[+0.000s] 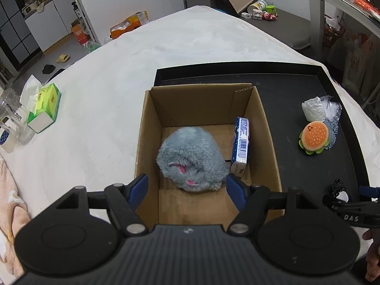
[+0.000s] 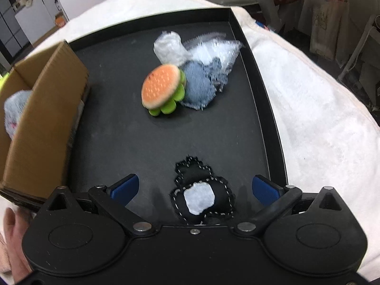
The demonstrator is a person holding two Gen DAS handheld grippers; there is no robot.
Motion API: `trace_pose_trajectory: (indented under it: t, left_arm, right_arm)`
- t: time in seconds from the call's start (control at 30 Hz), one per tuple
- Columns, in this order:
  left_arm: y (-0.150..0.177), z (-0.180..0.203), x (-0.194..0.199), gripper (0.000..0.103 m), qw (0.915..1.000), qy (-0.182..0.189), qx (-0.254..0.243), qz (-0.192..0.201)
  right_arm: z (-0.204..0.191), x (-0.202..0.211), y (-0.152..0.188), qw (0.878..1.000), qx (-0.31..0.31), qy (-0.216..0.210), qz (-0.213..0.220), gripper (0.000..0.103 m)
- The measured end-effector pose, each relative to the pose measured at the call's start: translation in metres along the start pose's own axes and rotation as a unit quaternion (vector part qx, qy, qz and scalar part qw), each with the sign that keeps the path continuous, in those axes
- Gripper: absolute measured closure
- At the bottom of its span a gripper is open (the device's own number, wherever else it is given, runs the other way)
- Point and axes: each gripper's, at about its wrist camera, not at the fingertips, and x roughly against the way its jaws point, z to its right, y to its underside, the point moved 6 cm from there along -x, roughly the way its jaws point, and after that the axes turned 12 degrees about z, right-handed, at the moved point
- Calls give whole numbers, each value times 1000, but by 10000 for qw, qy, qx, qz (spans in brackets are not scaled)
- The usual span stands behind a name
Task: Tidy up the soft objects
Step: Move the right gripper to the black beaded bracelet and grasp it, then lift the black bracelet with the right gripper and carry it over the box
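On the white plush-covered surface (image 1: 190, 38), near its left edge, a green tissue box (image 1: 45, 108) stands with a tissue pulled up out of its top, and clear containers (image 1: 10, 118) sit just beside it at the very edge of the left wrist view. Further right, a black tray (image 1: 351, 166) lies on the cover, and a brown cardboard box (image 1: 206, 99) stands open at the tray's left edge. Inside the box a grey fluffy plush (image 1: 192, 160) with pink stitched marks rests on the floor, and a blue and white packet (image 1: 241, 143) stands on its long edge along the box's right wall, close beside the plush. The left gripper (image 1: 187, 190) hangs over the near rim of the box with its blue pads apart on either side of the plush, gripping nothing. To the right, toward the tray's far right corner, a burger-shaped plush (image 2: 162, 90) leans against a blue denim pouch (image 2: 198, 87), with a white crumpled bundle (image 2: 168, 47) and a clear crinkled bag (image 2: 218, 47) just behind them. Near the tray's front right corner lies a black felt toy (image 2: 201, 196) with white stitching and a pale patch. The right gripper (image 2: 194, 187) is spread wide, its blue pads standing apart on either side of that toy without touching it. A hand (image 2: 11, 235) shows at the lower left of the right wrist view.
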Motion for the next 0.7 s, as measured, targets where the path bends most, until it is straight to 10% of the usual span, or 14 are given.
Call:
trace_pose_trajectory:
  t: [0.27,0.7]
  left_arm:
    - [-2,4,2,32,10000,-8,-55,28]
    - [-9,-6,11,32,9998,68,75,164]
  right_arm:
    - [1,-4,7,9996,245,137,-35,58]
    - [5,26,-13,9990,16,14,438,63]
